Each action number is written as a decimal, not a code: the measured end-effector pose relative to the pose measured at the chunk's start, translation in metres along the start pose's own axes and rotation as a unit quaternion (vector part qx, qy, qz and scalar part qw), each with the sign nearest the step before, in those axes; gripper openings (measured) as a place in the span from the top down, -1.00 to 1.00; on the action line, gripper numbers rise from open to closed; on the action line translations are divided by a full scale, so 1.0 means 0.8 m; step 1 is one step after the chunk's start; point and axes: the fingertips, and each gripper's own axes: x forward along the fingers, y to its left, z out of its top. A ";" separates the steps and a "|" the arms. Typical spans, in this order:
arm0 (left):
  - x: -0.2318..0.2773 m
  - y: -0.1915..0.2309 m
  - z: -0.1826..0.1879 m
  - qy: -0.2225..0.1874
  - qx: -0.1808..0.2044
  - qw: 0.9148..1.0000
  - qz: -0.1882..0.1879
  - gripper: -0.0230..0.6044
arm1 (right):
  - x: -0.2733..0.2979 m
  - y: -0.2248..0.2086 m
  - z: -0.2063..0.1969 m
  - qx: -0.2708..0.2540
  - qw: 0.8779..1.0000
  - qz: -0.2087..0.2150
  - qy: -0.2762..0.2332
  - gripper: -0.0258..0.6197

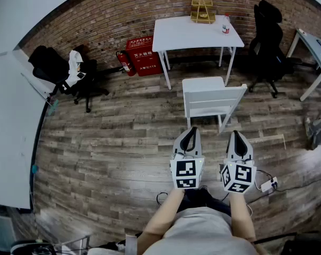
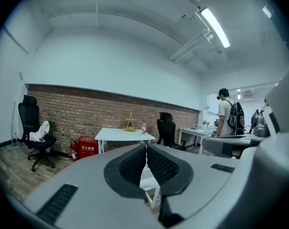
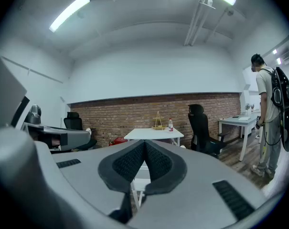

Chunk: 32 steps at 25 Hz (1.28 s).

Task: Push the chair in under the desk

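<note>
A white desk (image 1: pixel 192 33) stands against the brick wall. The white chair (image 1: pixel 210 97) sits pulled out in front of it, its backrest toward me. Both grippers hover side by side just short of the backrest, apart from it. My left gripper (image 1: pixel 190 130) is shut with nothing in it, and so is my right gripper (image 1: pixel 237 134). In the left gripper view the closed left gripper (image 2: pixel 146 147) points at the desk (image 2: pixel 123 134), with a bit of the chair (image 2: pixel 151 187) below it. In the right gripper view the right gripper (image 3: pixel 144 142) is also shut, facing the desk (image 3: pixel 153 133).
A wire basket (image 1: pixel 202 10) and a bottle (image 1: pixel 225 24) stand on the desk. A red fire-equipment box (image 1: pixel 143 56) and an extinguisher (image 1: pixel 124 61) sit left of it. Black office chairs (image 1: pixel 64 73) (image 1: pixel 267 41) flank it. A power strip (image 1: pixel 268 185) lies by my feet. A person (image 3: pixel 273 113) stands at the right.
</note>
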 end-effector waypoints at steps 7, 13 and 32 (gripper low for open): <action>0.009 0.001 0.000 -0.001 0.000 1.000 -0.001 0.86 | 0.009 -0.001 0.000 0.001 1.000 0.002 0.000 0.87; 0.016 -0.001 -0.001 0.003 -0.002 1.000 -0.002 0.86 | 0.014 -0.005 -0.001 0.004 1.000 0.004 0.002 0.87; 0.042 -0.025 -0.006 0.004 -0.015 1.000 0.022 0.86 | 0.030 -0.054 -0.010 0.013 0.999 0.028 0.012 0.87</action>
